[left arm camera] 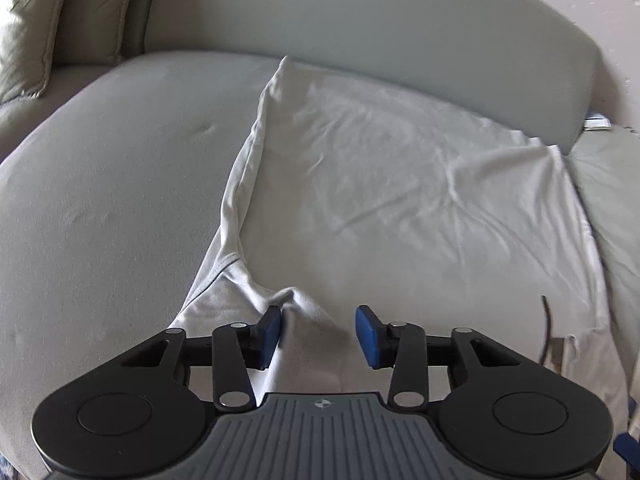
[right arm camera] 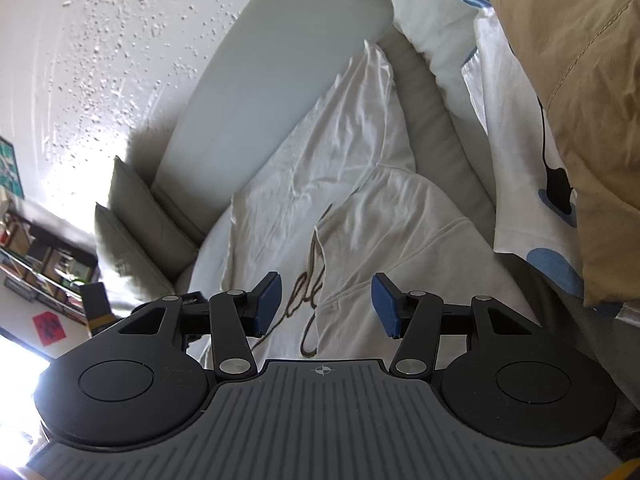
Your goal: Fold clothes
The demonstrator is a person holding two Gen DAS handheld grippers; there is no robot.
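Observation:
A white T-shirt (left arm camera: 400, 184) lies spread on a pale grey sofa seat (left arm camera: 120, 184), its far end against the backrest. My left gripper (left arm camera: 320, 332) is open, its blue pads either side of a bunched fold of the shirt's near edge, not closed on it. In the right wrist view the same shirt (right arm camera: 320, 160) shows a brown script print (right arm camera: 312, 280) and a folded-over sleeve or hem. My right gripper (right arm camera: 326, 304) is open just above the printed part of the shirt.
The sofa backrest (left arm camera: 400, 40) runs behind the shirt. Cushions (left arm camera: 32, 28) sit at the left end. A tan garment (right arm camera: 580, 100) and a white cloth with blue spots (right arm camera: 520, 160) lie at the right. A shelf (right arm camera: 36, 264) stands beyond the sofa.

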